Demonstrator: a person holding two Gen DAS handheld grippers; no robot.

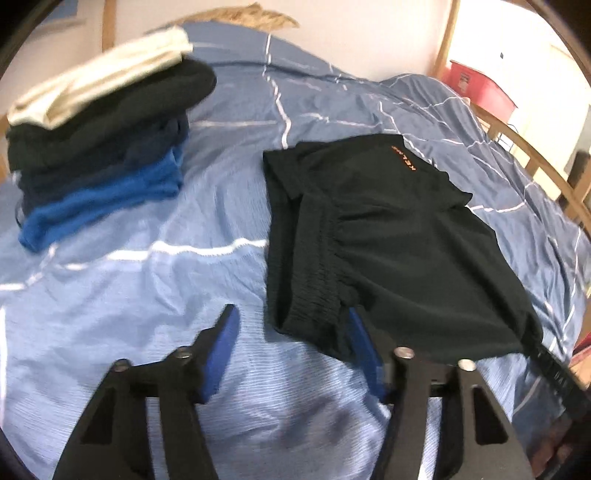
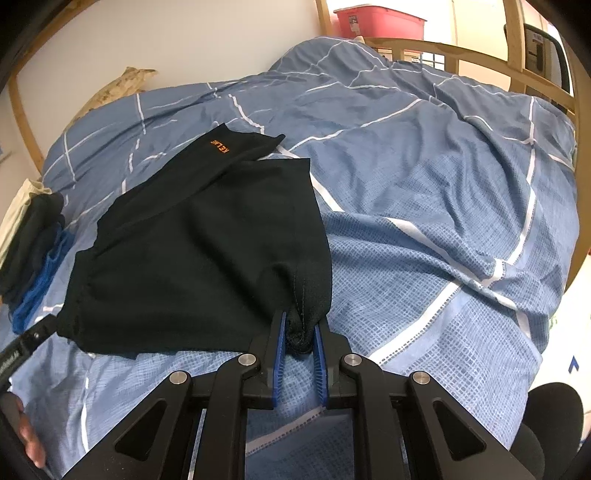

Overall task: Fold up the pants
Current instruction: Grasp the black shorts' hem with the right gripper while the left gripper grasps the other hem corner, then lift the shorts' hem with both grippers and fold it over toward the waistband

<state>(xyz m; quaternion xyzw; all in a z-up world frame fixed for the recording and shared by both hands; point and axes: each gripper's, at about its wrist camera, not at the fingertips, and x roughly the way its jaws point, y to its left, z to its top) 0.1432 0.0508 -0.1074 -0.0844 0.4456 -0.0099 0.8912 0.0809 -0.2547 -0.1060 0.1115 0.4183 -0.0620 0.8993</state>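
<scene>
In the left wrist view a pair of black pants lies on a blue duvet with thin white lines, taking up the centre and right of the frame. The garment is partly folded over itself, its gathered elastic waistband running down the middle toward the lower centre, and small orange lettering shows near its upper edge. The left gripper sits at the bottom of the frame with its blue-padded fingers spread wide apart; the right-hand finger lies just beside the lower end of the waistband, though whether it touches the cloth cannot be told. Nothing is clamped between them. In the upper left a stack of folded clothes rests on the duvet, cream on top, then black, dark blue and bright blue at the bottom.

In the right wrist view the pants fill the left and centre of the frame. The right gripper at the lower centre has its jaws pinched together on a bunched corner of the black fabric, which is held just above the duvet. The stack of clothes appears at the left edge. A red bin stands at the top centre behind a wooden bed frame.
</scene>
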